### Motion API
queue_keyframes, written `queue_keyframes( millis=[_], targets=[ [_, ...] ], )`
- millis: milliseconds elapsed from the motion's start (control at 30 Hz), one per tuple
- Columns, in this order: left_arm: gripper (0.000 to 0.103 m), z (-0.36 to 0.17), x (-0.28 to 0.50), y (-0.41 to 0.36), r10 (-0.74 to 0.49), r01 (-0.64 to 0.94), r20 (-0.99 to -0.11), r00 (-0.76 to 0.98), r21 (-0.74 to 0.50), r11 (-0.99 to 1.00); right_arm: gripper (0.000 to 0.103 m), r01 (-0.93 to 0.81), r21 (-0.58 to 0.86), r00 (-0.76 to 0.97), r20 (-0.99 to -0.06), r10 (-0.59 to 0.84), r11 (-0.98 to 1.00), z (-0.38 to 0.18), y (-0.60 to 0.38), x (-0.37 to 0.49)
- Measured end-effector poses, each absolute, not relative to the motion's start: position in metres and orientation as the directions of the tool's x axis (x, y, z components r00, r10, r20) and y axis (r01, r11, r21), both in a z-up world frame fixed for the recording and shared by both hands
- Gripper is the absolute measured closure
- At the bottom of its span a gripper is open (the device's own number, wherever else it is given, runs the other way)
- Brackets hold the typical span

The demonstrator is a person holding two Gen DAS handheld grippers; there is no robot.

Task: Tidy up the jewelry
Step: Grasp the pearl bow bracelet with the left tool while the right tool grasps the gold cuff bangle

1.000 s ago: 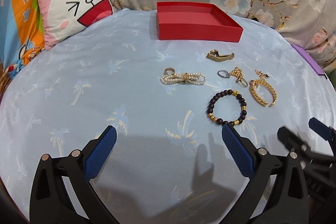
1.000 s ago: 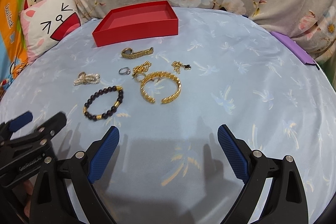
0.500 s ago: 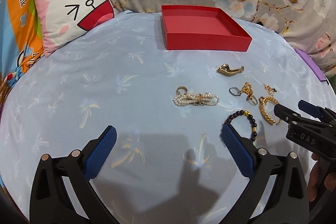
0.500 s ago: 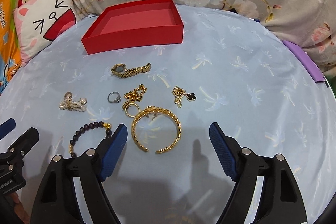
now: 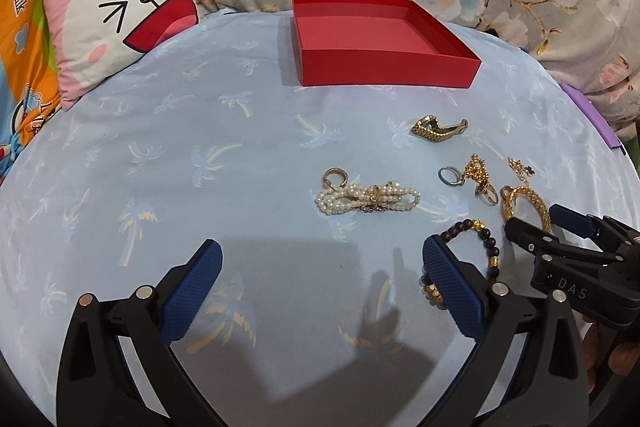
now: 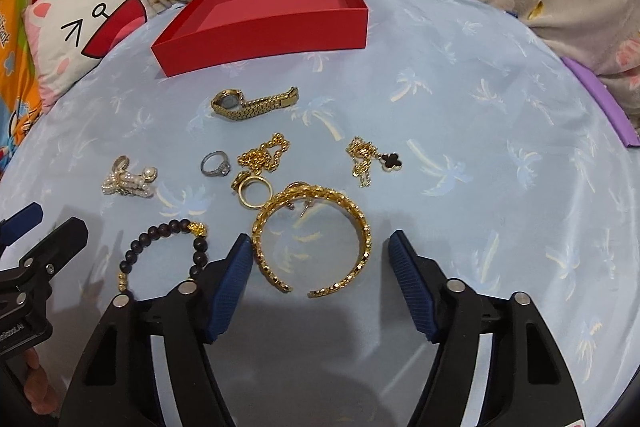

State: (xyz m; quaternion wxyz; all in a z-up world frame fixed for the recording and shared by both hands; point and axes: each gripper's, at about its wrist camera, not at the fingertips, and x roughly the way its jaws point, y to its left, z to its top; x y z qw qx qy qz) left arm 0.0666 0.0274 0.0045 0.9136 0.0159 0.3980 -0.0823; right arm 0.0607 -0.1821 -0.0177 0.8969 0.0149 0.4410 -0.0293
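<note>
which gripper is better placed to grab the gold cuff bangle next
Right. The right hand-held gripper is open with the gold cuff bangle lying between its fingers. The left hand-held gripper is open over bare cloth.

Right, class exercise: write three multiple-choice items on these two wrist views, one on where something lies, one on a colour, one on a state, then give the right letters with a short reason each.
1. Where does the gold cuff bracelet lie?
A. inside the box
B. on the blue cloth between the right gripper's fingers
C. on the cat pillow

2. What colour is the open box?
A. red
B. purple
C. white

3. What is the state of the right gripper?
A. shut on the beaded bracelet
B. shut on nothing
C. open, holding nothing

Answers:
1 B: the cuff sits on the blue cloth, framed by the two blue pads.
2 A: its walls and floor are red in both views.
3 C: its fingers stand wide apart on either side of the cuff without clasping it; the dark beaded bracelet lies to their left.
</note>
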Motion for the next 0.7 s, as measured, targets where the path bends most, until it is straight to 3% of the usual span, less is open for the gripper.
queue_keyframes(
  millis=[67,367,533,700],
  targets=[
    [0.005,0.003,0.068,0.028,-0.142,0.167,-0.732,0.667,-0.039,0.985,0.045,0.067,-0.004,0.612,-0.790,-0.045,0.998,-0.017,-0.183,0.060],
    [0.005,0.001,0.088,0.018,-0.155,0.207,-0.732,0.663,-0.019,0.978,0.046,0.072,0.030,0.619,-0.785,-0.021,0.997,-0.016,-0.190,0.055],
    [0.005,0.005,0.107,0.016,-0.189,0.201,-0.745,0.640,-0.075,0.977,0.046,0.073,0.037,0.622,-0.783,-0.016,0.997,-0.017,-0.191,0.055],
    [0.005,0.005,0.122,0.000,-0.125,0.151,-0.757,0.642,-0.035,0.988,0.045,0.071,0.030,0.621,-0.783,-0.021,0.997,-0.016,-0.191,0.055]
  ],
)
